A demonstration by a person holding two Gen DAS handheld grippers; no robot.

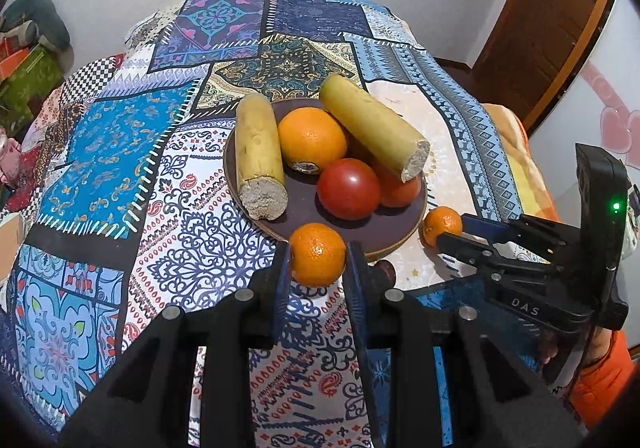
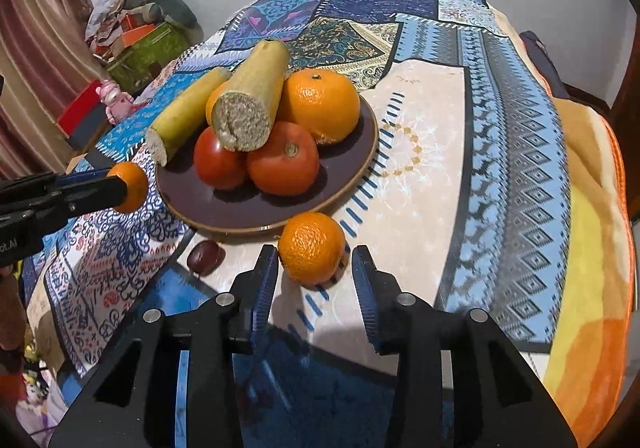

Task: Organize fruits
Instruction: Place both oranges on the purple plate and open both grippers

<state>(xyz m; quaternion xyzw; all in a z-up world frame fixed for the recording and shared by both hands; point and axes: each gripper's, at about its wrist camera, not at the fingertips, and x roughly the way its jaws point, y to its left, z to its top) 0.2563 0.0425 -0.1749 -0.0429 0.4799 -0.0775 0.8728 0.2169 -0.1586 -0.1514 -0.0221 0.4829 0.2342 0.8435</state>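
Observation:
A dark brown plate (image 1: 352, 230) (image 2: 224, 208) holds two yellow cut stalks (image 1: 259, 152) (image 2: 256, 96), large oranges (image 1: 312, 138) (image 2: 324, 104) and two tomatoes (image 1: 348, 188) (image 2: 282, 158). My left gripper (image 1: 318, 254) is shut on a small mandarin (image 1: 318, 254) at the plate's near rim; it also shows in the right wrist view (image 2: 130, 186). My right gripper (image 2: 314, 262) is open around a second mandarin (image 2: 312, 248) (image 1: 442, 226) lying on the cloth beside the plate, fingers apart from it.
A small dark red fruit (image 2: 204, 256) (image 1: 386, 270) lies on the cloth near the plate's front edge. The table has a patchwork cloth (image 1: 120, 168). Clutter and boxes (image 2: 140, 36) stand off the table's left side. A wooden door (image 1: 552, 28) is at right.

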